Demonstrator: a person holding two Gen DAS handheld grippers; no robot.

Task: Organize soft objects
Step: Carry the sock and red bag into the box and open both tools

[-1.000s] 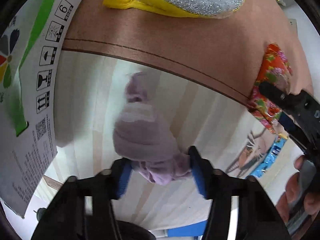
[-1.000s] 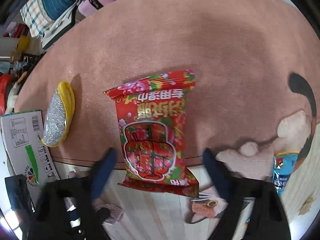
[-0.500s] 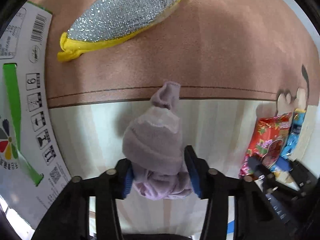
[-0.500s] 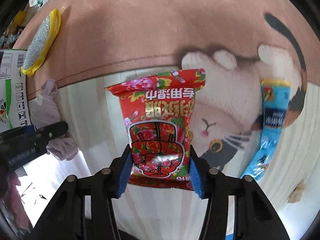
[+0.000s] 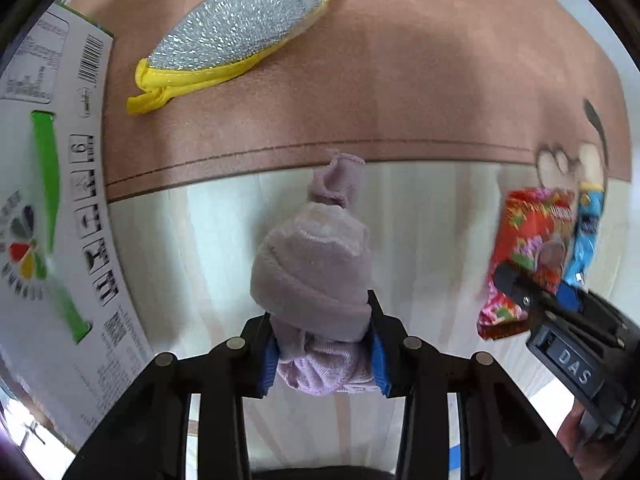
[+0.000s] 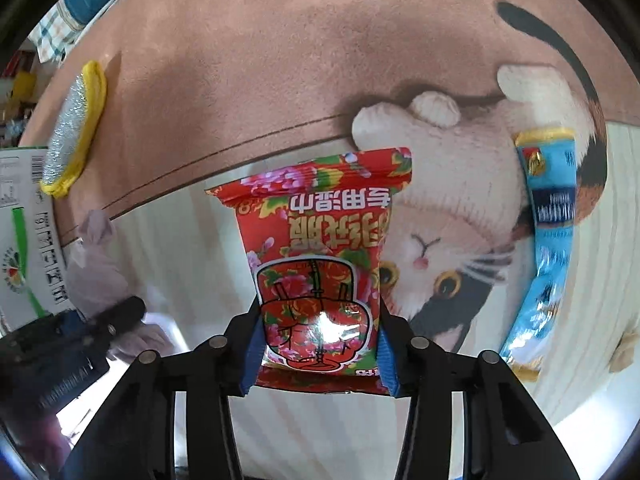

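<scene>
My left gripper [image 5: 323, 350] is shut on a rolled lilac sock [image 5: 316, 264] and holds it above the pale striped part of the mat. My right gripper [image 6: 318, 350] is shut on a red flowered wet-wipe packet [image 6: 320, 256] and holds it lifted. In the left wrist view the packet [image 5: 524, 256] and the right gripper [image 5: 540, 300] are at the right. In the right wrist view the sock [image 6: 100, 276] and the left gripper [image 6: 92, 328] are at the left. A yellow-rimmed silver scrubbing pad [image 5: 240, 36] lies on the pink mat; it also shows in the right wrist view [image 6: 74, 128].
A white cardboard box [image 5: 48, 208] with green print stands at the left, also in the right wrist view [image 6: 24, 240]. A blue snack stick packet [image 6: 548, 236] lies on the cat picture [image 6: 448, 240] of the mat. Clutter sits beyond the mat's far left edge.
Both grippers closed on their objects: the left on the sock, the right on the red packet. Both objects are now lifted off the mat and the grippers have drawn nearer each other.
</scene>
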